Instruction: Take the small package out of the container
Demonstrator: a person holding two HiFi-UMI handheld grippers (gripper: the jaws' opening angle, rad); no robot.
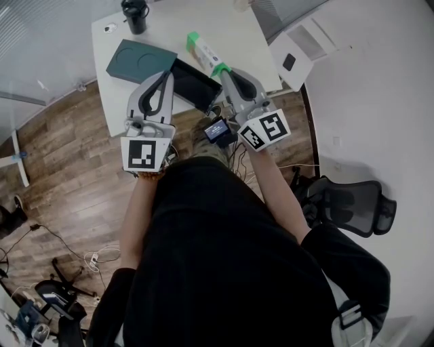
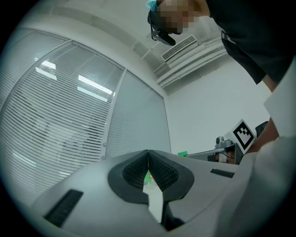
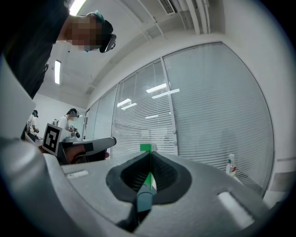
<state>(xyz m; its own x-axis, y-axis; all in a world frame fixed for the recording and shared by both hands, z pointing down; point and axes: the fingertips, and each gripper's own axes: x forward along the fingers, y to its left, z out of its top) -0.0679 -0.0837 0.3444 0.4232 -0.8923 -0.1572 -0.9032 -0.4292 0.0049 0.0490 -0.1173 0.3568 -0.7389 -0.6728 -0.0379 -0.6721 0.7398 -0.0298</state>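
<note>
A small white package with green ends (image 1: 203, 51) lies on the white table (image 1: 169, 27), outside the open black container (image 1: 196, 85) and beside its dark teal lid (image 1: 139, 61). My right gripper (image 1: 222, 71) is shut, and its tips are level with the package's near green end. In the right gripper view the pads meet (image 3: 149, 153) and the green end (image 3: 147, 148) shows just past them. I cannot tell whether they touch. My left gripper (image 1: 166, 73) is shut and empty over the container's left edge, its pads together (image 2: 148, 152).
A black cup (image 1: 134, 15) stands at the table's far edge. A white box (image 1: 302, 51) sits to the right on a curved white surface. A black office chair (image 1: 352, 203) is at my right, and cables lie on the wooden floor (image 1: 54, 190) at my left.
</note>
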